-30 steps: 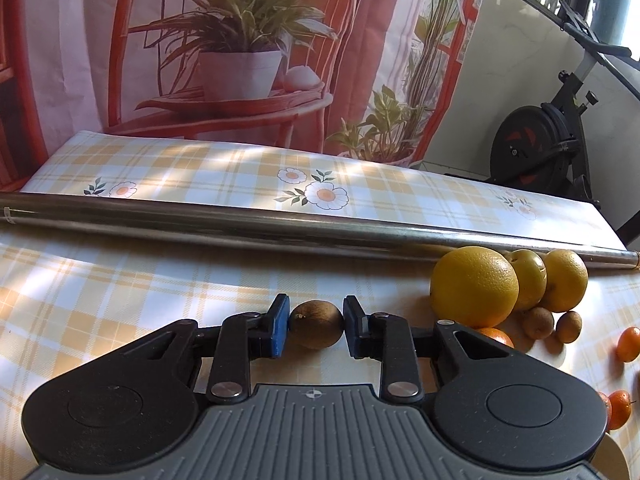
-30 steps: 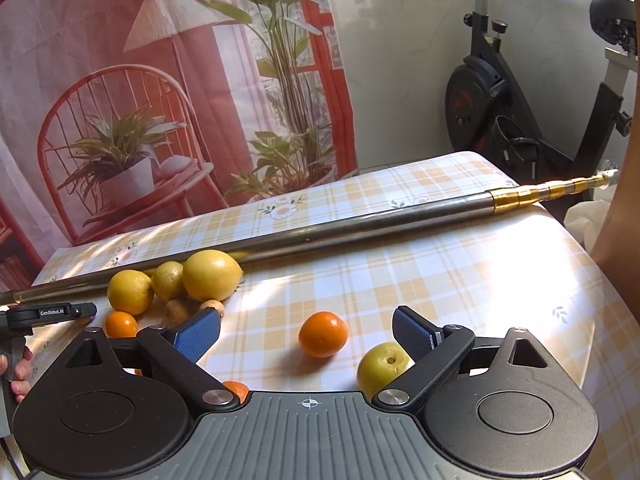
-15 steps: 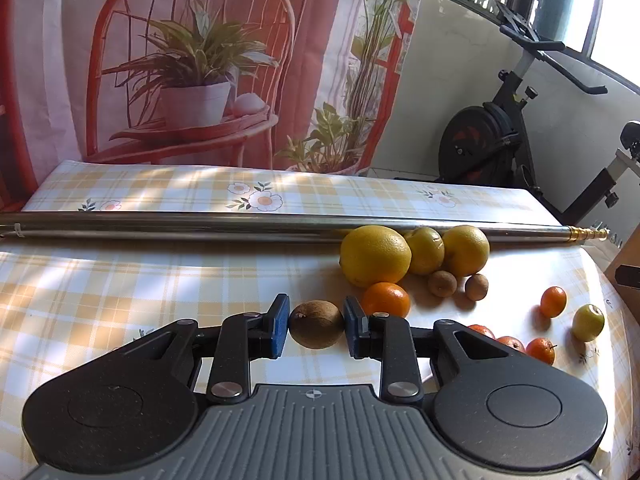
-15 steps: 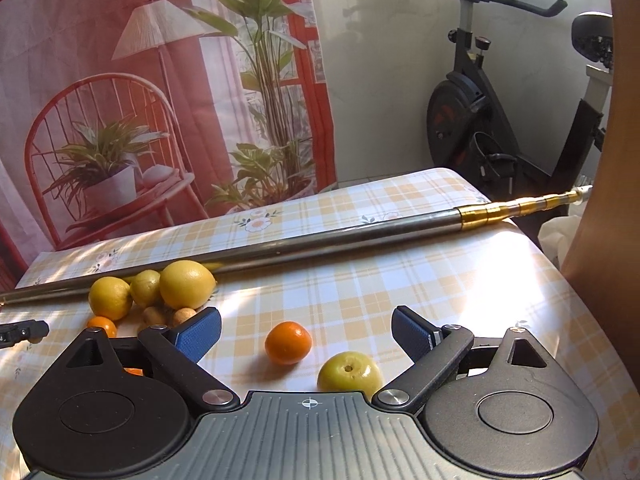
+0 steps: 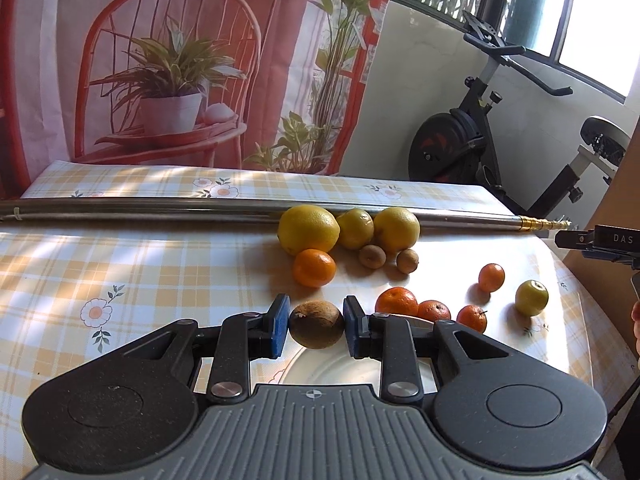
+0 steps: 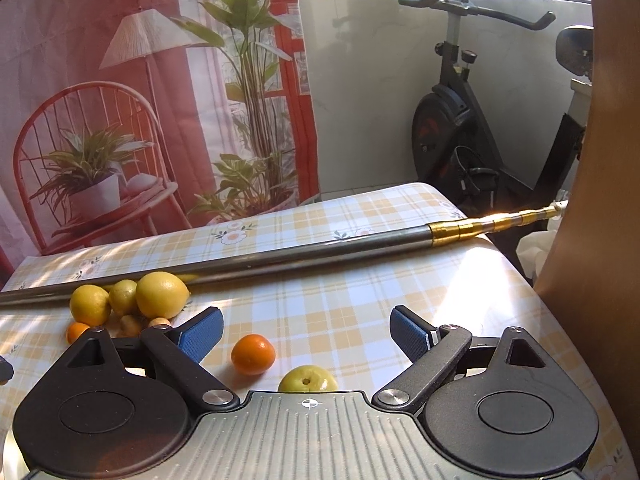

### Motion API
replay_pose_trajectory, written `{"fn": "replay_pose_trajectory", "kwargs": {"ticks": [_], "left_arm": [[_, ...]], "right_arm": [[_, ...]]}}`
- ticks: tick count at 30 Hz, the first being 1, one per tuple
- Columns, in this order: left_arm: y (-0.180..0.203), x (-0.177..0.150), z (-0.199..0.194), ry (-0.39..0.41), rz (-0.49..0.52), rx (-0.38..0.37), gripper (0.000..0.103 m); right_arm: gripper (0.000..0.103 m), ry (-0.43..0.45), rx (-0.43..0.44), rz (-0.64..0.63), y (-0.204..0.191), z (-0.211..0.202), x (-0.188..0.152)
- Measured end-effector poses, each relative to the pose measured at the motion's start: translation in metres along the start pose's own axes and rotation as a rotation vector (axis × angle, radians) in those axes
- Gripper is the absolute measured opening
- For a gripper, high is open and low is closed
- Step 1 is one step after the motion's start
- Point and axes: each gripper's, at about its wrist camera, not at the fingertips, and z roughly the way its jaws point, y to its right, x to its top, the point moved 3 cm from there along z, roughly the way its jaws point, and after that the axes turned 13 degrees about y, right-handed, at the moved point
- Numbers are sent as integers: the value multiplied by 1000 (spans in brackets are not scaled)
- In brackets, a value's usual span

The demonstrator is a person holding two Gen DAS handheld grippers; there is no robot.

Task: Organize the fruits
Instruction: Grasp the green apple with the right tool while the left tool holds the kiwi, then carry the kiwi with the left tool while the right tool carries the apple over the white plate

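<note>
Left claw [image 5: 316,326] clamps my small brown oval kiwi [image 5: 316,329] above the white plate's rim [image 5: 320,368], presumably for sorting, while my right claw [image 6: 306,330] gapes wide over the yellow-green apple [image 6: 308,380].

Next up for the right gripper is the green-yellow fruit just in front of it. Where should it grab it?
Grip the green-yellow fruit across its widest middle, coming from the near side with the open right hand-held gripper lowered around it. It is round, sits alone, dimple facing the camera; the orange lies clear to its left.
</note>
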Motion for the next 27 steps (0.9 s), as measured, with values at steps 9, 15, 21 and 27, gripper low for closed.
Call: {"fn": "replay_pose_trajectory", "kwargs": {"ticks": [9,15,21,27], "left_arm": [[-1,-8,-3,-34,-5,-20,30],[1,-15,1,-71,-3,-28,30],[3,-21,5,-109,18,-21,30],[3,-27,6,-145,30,-13,30]], "right_arm": [[73,-156,35,-39,-7,31,-31],[66,-209,49,11,0,44,-43],[44,-253,34,34,3,51,-58],[43,-234,26,58,6,44,-58]]}}
